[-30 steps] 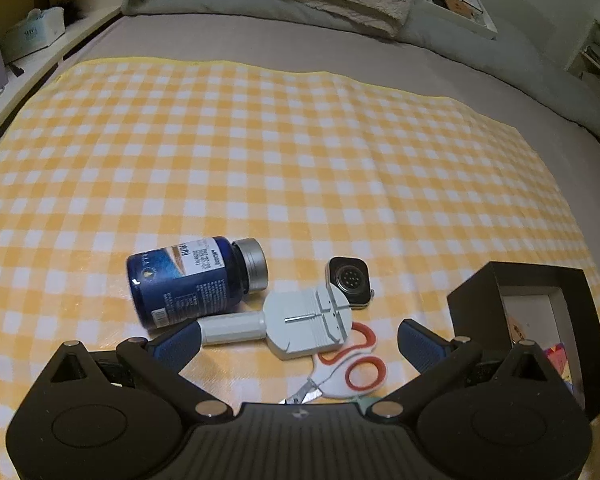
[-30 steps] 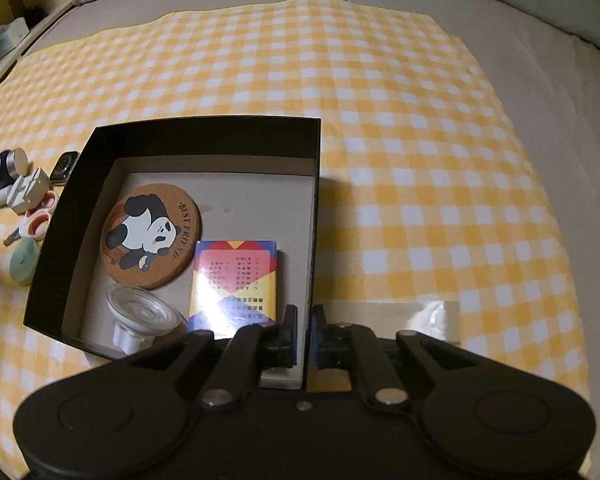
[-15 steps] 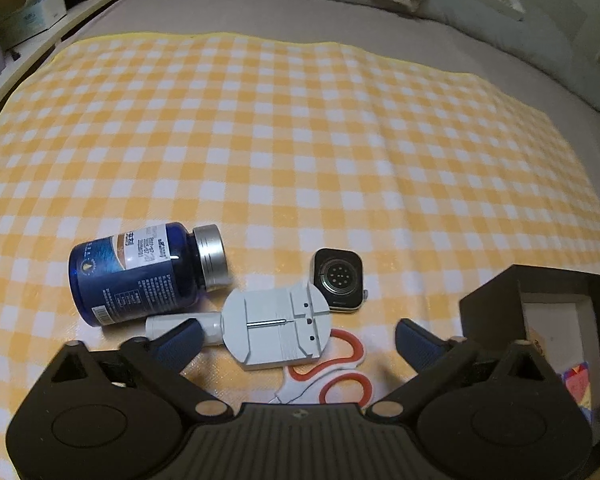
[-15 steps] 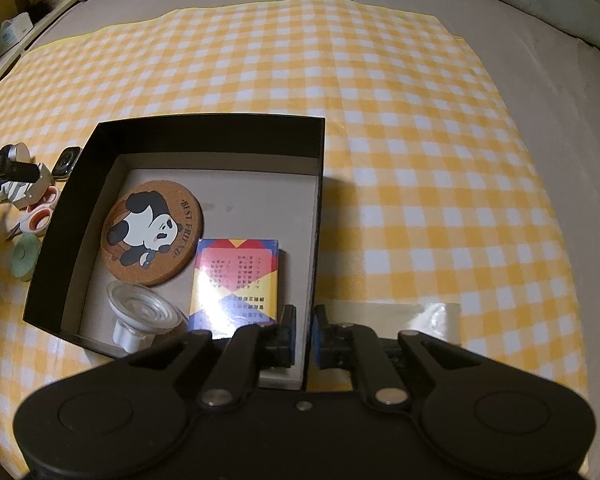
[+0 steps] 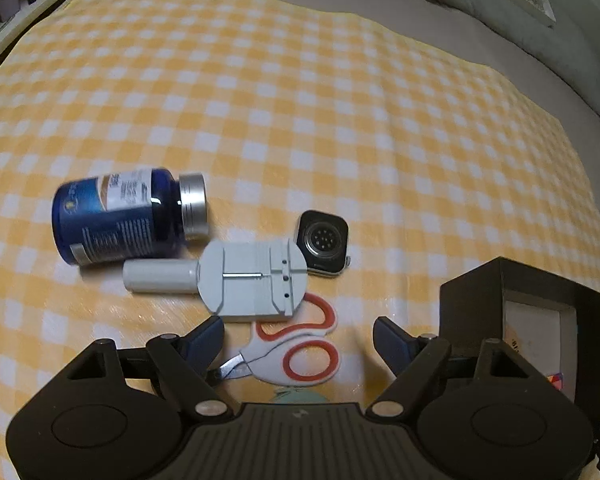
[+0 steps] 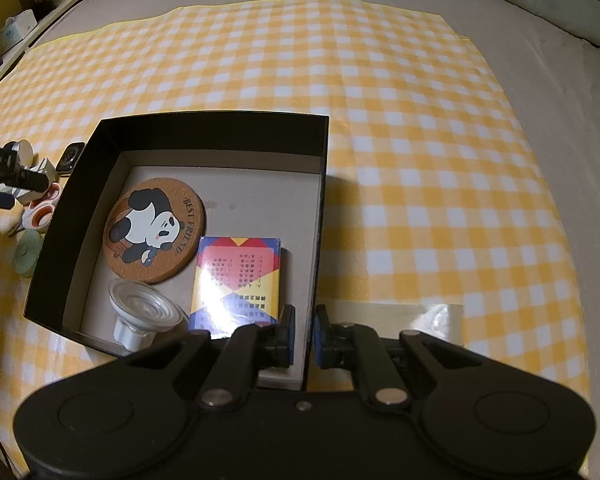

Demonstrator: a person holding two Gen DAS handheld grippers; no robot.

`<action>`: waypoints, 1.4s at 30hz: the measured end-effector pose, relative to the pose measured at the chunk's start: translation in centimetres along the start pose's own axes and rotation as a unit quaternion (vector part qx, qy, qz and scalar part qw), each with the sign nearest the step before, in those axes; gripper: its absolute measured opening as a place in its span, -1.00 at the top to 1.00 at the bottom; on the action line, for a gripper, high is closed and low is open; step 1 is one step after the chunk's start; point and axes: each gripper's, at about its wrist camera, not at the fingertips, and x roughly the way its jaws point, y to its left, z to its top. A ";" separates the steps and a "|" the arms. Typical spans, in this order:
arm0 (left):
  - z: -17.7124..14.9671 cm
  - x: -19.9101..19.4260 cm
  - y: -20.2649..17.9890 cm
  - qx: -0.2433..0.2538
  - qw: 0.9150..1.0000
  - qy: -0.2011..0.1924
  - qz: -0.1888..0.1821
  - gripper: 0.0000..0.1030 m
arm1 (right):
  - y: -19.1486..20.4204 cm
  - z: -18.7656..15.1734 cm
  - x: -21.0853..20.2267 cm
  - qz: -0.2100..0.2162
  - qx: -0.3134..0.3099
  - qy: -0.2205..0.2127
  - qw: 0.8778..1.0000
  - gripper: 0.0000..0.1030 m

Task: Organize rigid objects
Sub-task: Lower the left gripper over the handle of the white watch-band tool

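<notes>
Right wrist view: my right gripper (image 6: 303, 336) clamps the black cardboard box (image 6: 204, 132) wall; three items sit inside. My left gripper (image 5: 298, 340), jaws closing but apart, straddles the white orange-handled scissors (image 5: 296, 350); five items remain outside.

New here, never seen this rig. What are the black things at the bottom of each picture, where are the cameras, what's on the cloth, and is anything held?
No robot arm: a person holds a two-finger gripper in each hand, with a fisheye camera on each looking along its fingers.

Left wrist view: the left gripper is open, its jaws have just been closing, and the scissors lie between them ungripped. Beyond, on the checked cloth, lie a grey watch tool, a blue bottle on its side and a watch body.

Right wrist view: the right gripper is shut on the near wall of the black box, which holds a panda coaster, a card pack and a clear suction cup.
</notes>
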 end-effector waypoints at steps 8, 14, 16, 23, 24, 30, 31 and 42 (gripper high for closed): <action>0.7 1.8 0.5 -0.024 1.000 -0.010 0.015 -0.31 | 0.2 0.0 0.1 -0.001 -0.001 0.002 1.000 0.78; 1.5 1.9 2.3 -0.062 0.998 -0.025 0.001 -0.29 | 0.1 0.1 0.3 0.000 -0.001 0.003 1.000 0.78; 1.7 1.8 3.0 -0.080 0.996 -0.023 -0.006 -0.19 | 0.2 0.2 0.4 0.000 -0.001 0.004 1.000 0.78; 2.0 1.6 5.1 -0.094 0.995 -0.018 -0.003 0.74 | 0.5 0.4 1.2 -0.002 -0.008 0.009 1.000 0.74; 2.1 1.6 5.7 -0.096 0.995 -0.015 -0.006 0.75 | 0.5 0.5 1.4 -0.002 -0.010 0.009 1.000 0.74; 1.5 0.5 8.3 -0.101 0.995 -0.019 0.001 0.80 | 0.4 0.7 1.5 -0.001 -0.013 0.011 1.000 0.74; 1.4 0.2 9.0 -0.107 0.994 -0.020 0.001 0.80 | 0.4 0.7 1.6 -0.002 -0.014 0.011 1.000 0.74; 1.8 -1.3 11.5 -0.127 0.991 -0.044 0.009 0.80 | 1.0 0.6 2.0 -0.009 -0.023 0.013 1.000 0.69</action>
